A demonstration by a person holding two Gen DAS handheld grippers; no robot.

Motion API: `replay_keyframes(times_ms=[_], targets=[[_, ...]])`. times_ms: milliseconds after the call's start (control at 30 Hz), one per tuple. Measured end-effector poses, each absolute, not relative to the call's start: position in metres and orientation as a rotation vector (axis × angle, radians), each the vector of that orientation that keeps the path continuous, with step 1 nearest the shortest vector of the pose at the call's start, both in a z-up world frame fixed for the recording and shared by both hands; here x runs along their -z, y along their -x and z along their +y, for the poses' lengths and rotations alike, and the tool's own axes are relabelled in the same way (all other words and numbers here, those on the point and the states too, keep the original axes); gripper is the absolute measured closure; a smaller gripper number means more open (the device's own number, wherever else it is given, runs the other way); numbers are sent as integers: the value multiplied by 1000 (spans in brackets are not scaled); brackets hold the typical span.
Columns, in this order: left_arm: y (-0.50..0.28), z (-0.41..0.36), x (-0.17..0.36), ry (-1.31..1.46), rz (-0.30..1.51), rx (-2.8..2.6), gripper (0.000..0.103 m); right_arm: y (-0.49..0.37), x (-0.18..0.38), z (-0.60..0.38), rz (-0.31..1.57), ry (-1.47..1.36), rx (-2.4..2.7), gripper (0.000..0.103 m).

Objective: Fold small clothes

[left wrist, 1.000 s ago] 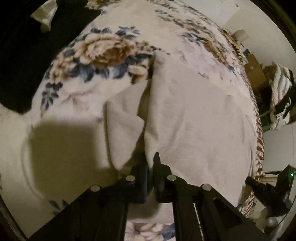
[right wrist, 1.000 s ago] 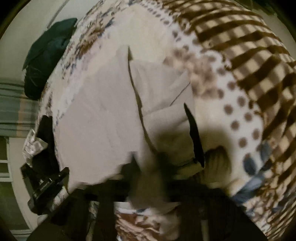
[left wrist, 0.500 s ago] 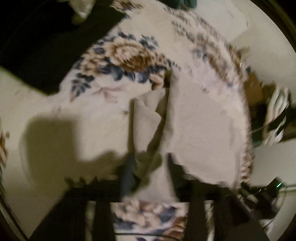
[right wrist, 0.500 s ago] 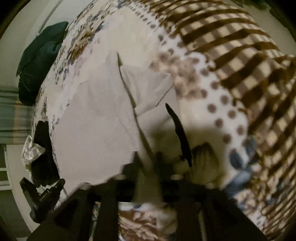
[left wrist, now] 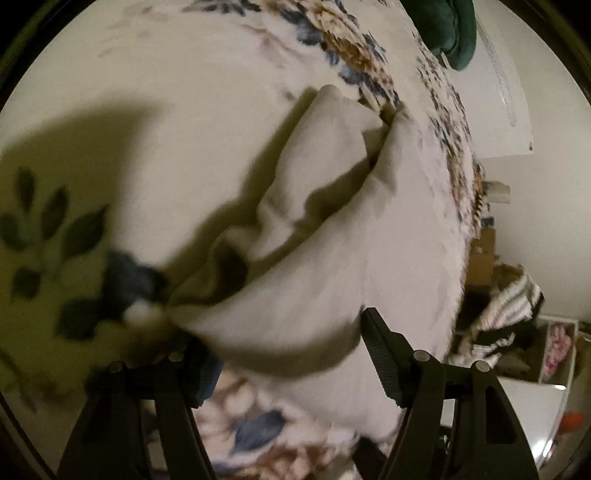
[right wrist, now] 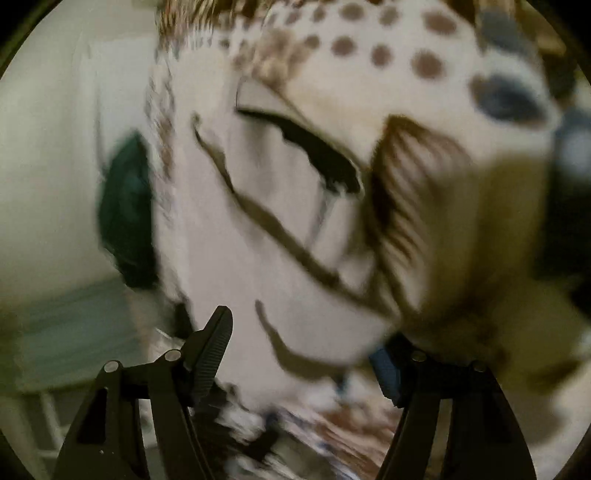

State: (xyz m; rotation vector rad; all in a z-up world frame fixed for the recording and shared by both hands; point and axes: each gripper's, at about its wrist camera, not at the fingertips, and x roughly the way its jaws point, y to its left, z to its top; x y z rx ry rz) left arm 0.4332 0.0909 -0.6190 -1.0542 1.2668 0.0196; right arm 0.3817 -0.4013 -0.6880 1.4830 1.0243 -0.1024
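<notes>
A beige small garment (left wrist: 317,236) lies bunched and partly folded on a floral blanket (left wrist: 184,122). My left gripper (left wrist: 284,354) is open, its jaws wide apart just above the garment's near folded edge, gripping nothing. In the right wrist view the same garment (right wrist: 258,229) is blurred, with a black strip (right wrist: 317,151) at its edge. My right gripper (right wrist: 306,343) is open too, its jaws spread on either side of the garment's near end.
A dark green cushion (left wrist: 443,29) lies at the bed's far end and shows in the right wrist view (right wrist: 125,210). Boxes and striped laundry (left wrist: 513,302) stand beside the bed on the right. A dotted and checked blanket (right wrist: 388,55) covers the far side.
Both grippers were shut on the garment's edge a second ago and have opened wide, letting go. Both have swung over the garment, which now lies more bunched.
</notes>
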Motion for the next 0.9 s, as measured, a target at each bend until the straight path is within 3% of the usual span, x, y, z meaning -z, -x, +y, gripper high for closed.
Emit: replay_keyframes(times_ms=[33, 67, 100, 133, 367, 700, 800, 833, 867, 900], targets=[[-437, 88, 618, 1041, 1252, -47, 44, -381, 691, -401, 982, -1506, 116, 34], [-439, 88, 615, 1031, 1225, -58, 56, -381, 692, -399, 948, -1506, 139, 50], [-443, 87, 611, 1003, 1208, -59, 83, -381, 692, -399, 956, -1487, 156, 64], [-446, 85, 605, 976, 1198, -49, 86, -381, 693, -397, 958, -1471, 162, 76], [-424, 85, 576, 916, 1148, -23, 87, -366, 663, -391, 983, -1389, 155, 83], [-329, 101, 592, 935, 1300, -20, 86, -285, 649, -393, 1159, -1298, 116, 83], [-314, 107, 612, 1013, 1335, -19, 74, -255, 664, -391, 1199, -1301, 113, 81], [-312, 110, 617, 1039, 1329, -12, 65, -250, 670, -392, 1201, -1308, 106, 74], [-312, 112, 620, 1053, 1325, 4, 63, -245, 677, -393, 1193, -1325, 100, 66], [-312, 114, 621, 1059, 1327, 22, 63, -242, 682, -394, 1179, -1350, 90, 65]])
